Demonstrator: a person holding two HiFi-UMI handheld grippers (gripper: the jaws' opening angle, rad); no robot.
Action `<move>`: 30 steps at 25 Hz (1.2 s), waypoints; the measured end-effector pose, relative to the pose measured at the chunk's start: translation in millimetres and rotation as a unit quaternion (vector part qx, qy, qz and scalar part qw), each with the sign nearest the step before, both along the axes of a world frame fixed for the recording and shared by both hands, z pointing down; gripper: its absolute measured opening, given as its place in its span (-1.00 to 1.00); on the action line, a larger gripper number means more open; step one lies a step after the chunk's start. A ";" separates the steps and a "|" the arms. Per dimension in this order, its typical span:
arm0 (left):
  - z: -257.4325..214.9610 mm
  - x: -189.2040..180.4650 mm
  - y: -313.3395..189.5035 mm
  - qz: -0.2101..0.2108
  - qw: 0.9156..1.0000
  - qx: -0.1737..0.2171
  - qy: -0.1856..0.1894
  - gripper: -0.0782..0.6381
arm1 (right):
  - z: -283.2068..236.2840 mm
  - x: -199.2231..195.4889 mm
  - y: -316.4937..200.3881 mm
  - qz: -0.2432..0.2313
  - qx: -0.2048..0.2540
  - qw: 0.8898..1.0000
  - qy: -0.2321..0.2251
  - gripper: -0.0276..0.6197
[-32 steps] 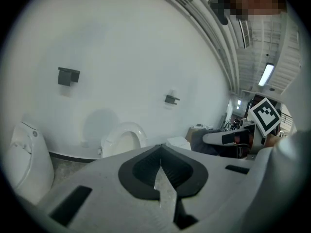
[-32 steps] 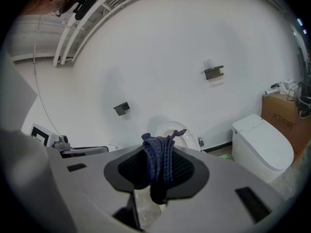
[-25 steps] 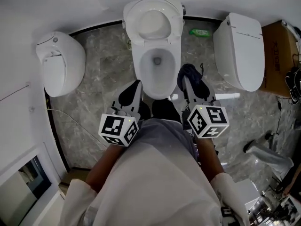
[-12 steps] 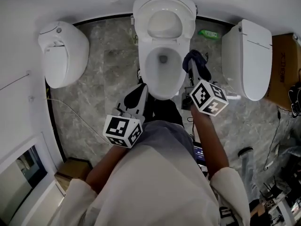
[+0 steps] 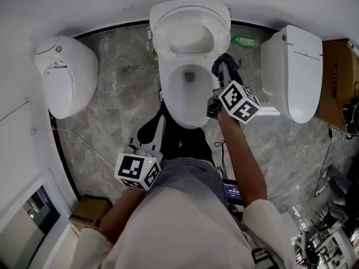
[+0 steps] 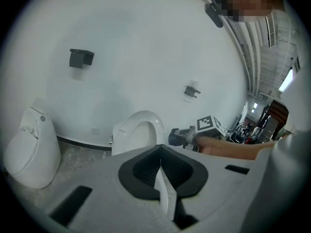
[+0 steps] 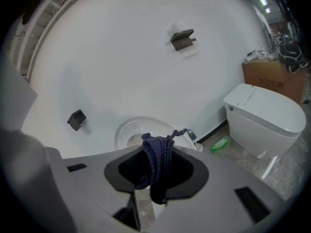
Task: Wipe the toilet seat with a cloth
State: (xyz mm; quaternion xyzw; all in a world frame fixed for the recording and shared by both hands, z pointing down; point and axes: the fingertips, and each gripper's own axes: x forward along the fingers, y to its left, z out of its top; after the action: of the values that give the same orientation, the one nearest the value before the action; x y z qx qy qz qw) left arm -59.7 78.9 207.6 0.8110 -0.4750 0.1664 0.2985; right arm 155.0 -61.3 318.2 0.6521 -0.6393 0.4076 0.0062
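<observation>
Grey marble floor (image 5: 129, 77) and a curved white wall (image 5: 112, 4) hold three white toilets. The middle toilet (image 5: 188, 15) stands with its lid up, between the left toilet (image 5: 64, 74) and the right toilet (image 5: 291, 72). A cardboard box (image 5: 339, 77) sits at the far right.

The left gripper (image 5: 159, 121) hangs near the person, fingers pressed together on nothing. The right gripper (image 5: 223, 66) reaches to the right edge of the toilet seat (image 5: 168, 91), its fingers pinching a dark blue cloth (image 7: 158, 166). I cannot tell whether the cloth touches the seat. A small green bottle (image 5: 242, 40) lies beyond it on the floor.

Wiping looks barely begun at most. The seat shows no wiped trace, so the whole ring seems left to do.
</observation>
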 end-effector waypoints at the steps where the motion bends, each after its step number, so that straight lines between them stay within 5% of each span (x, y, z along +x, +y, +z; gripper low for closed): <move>1: 3.6 -3.4 -2.6 -0.003 1.000 -0.005 0.001 -0.76 | 5.4 0.2 -7.6 0.003 -0.002 1.000 0.002 -0.59; 16: 28.1 -31.3 -22.6 -0.011 0.999 -0.037 0.024 -0.76 | 60.8 22.2 -100.2 0.084 -0.030 0.996 0.018 -0.60; 30: 33.4 -51.7 -33.4 -0.022 0.999 -0.041 0.028 -0.76 | 72.2 18.1 -120.5 0.126 -0.028 0.992 -0.002 -0.60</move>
State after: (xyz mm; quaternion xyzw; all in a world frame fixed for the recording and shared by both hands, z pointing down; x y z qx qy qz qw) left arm -111.4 45.5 241.1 0.7917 -0.4771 0.1560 0.3482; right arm 173.0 -181.8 390.4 0.7262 -0.5401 0.4244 -0.0283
